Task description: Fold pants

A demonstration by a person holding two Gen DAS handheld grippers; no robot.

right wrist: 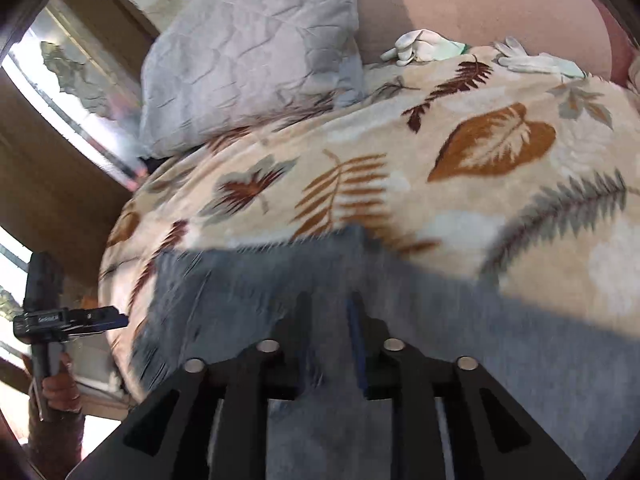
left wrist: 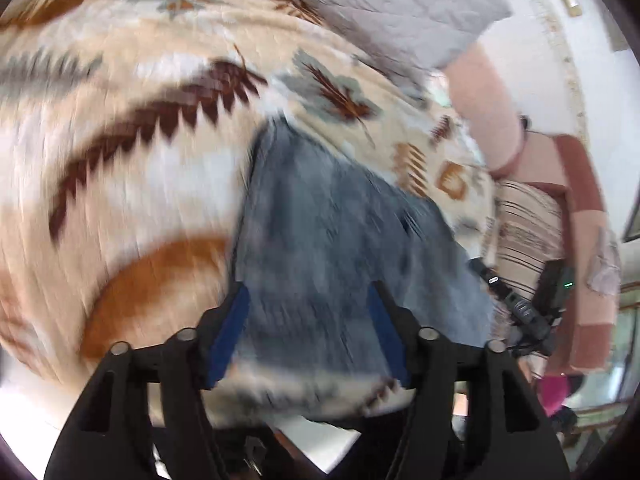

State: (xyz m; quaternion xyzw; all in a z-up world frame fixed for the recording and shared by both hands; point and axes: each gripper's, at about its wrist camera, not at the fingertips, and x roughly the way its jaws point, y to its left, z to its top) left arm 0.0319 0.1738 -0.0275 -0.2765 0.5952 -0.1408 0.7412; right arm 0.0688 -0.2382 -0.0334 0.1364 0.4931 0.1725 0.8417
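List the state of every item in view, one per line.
Pants: lying on the blanket, blurred, fold state unclear.
Blanket: spread over the bed.
Pillow: propped at the bed's head.
Gloves: lying loose, unworn.
Left gripper: open, above the pants.
Right gripper: nearly closed; grip unclear.

Motion blur smears the pants (left wrist: 320, 240) in both views, hiding whether the right tongs (right wrist: 330, 320) grip cloth

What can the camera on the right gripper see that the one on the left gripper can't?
Only the right wrist view shows the white gloves near the pink headboard, and the left gripper out at the bed's edge. Only the left wrist view shows the striped cushion. Both show the gray pants on the leaf-print blanket and the gray pillow.
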